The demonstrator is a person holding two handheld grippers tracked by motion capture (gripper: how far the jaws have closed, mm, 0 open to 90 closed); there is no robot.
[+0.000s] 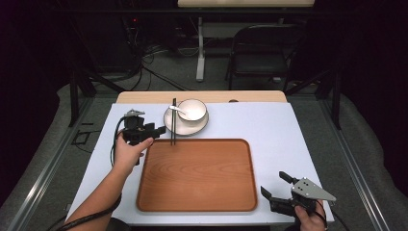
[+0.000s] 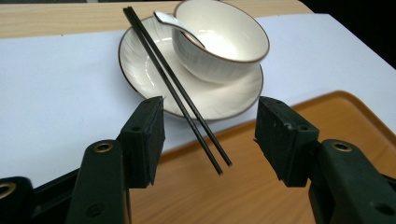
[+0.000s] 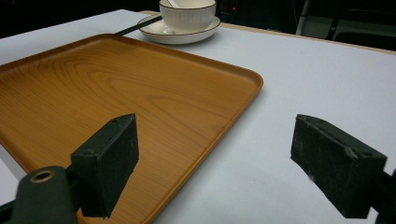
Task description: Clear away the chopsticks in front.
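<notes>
Pair of thin black chopsticks [image 2: 180,91] lies across the left rim of the white ribbed saucer [image 2: 140,65], near tips sticking out over the far-left edge of the orange-brown wooden tray [image 2: 261,186]. Propped like that, the near ends hang free, likely so jaws can close around them. Left gripper [image 2: 210,135] sits just near of the saucer, jaws partly open with the chopstick tips between them, pads not touching, nothing held. White bowl with dark rim [image 2: 224,37] stands on the saucer, white spoon [image 2: 175,25] leaning inside it. Right gripper [image 1: 284,190] waits wide open and empty at the near-right corner of the white table [image 1: 288,130], off the tray. Spoon's scoop end is hidden inside the bowl. Whether the chopstick tips touch the tray edge, cannot tell.
</notes>
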